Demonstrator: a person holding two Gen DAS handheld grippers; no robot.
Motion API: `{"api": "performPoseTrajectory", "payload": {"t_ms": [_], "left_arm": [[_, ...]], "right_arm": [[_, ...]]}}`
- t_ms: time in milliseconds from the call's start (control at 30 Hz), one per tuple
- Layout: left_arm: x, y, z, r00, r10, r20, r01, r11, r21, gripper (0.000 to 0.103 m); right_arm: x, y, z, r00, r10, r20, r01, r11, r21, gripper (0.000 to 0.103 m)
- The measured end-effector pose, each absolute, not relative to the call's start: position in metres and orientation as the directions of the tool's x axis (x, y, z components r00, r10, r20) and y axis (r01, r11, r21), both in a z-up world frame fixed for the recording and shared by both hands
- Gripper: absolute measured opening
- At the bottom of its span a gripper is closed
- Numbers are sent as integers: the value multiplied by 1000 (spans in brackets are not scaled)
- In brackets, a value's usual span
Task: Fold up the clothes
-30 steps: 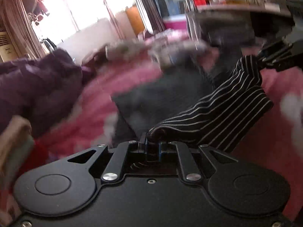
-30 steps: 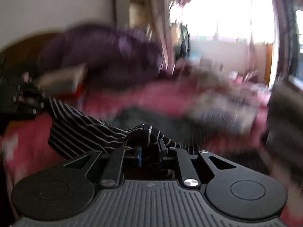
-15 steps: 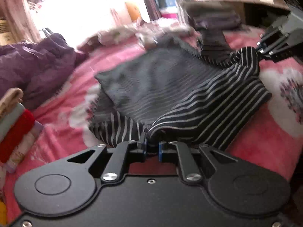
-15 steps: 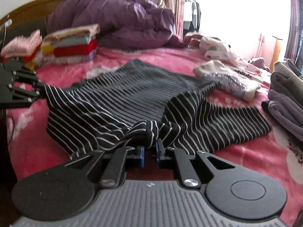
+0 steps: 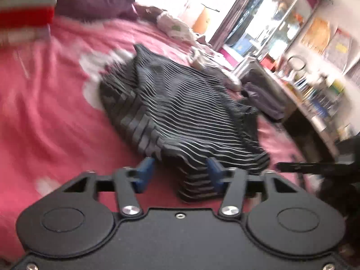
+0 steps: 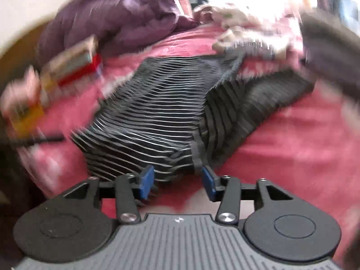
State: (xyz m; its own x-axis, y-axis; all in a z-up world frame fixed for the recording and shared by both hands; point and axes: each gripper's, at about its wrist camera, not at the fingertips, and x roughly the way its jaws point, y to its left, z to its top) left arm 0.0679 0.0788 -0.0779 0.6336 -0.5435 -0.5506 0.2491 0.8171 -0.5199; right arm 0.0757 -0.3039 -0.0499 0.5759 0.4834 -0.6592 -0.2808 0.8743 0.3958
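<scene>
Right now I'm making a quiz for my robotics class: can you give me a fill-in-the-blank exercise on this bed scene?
1. The striped garment lies on a bedspread coloured ____.
2. The pads of the left gripper are coloured ____.
3. The heaped duvet behind the folded stack is coloured ____.
4. The jaws of the right gripper are opening and its pads do not ____ the garment.

Missing words: pink; blue; purple; press on

Striped garment (image 5: pixel 180 112) on bedspread (image 5: pixel 45 123), folded stack (image 6: pixel 67 67) behind-left.
</scene>
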Motion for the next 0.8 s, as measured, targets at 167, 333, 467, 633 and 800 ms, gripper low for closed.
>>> {"api": "performPoseTrajectory", "payload": {"t_ms": [167, 333, 467, 633, 800], "left_arm": [[75, 51, -100, 602, -562, -567, 266, 811, -522, 54], [88, 37, -114, 631, -544, -553, 218, 809, -547, 14], [80, 46, -94, 609, -572, -549, 83, 735, -673, 9], [59, 66, -95, 579, -603, -548, -120, 602, -789, 9], [48, 68, -138, 527, -572, -629, -218, 624, -750, 9]], "right_arm": [[79, -294, -87, 550, 552, -627, -148, 803, 578, 53], [79, -269, -120, 584, 583, -564, -87, 736, 671, 50], [74, -274, -137, 622, 642, -449, 15, 563, 826, 14], [47, -295, -115, 670, 676, -308, 99, 330, 939, 13], [38, -295, -143, 592, 650, -477, 231, 430, 873, 13]]}}
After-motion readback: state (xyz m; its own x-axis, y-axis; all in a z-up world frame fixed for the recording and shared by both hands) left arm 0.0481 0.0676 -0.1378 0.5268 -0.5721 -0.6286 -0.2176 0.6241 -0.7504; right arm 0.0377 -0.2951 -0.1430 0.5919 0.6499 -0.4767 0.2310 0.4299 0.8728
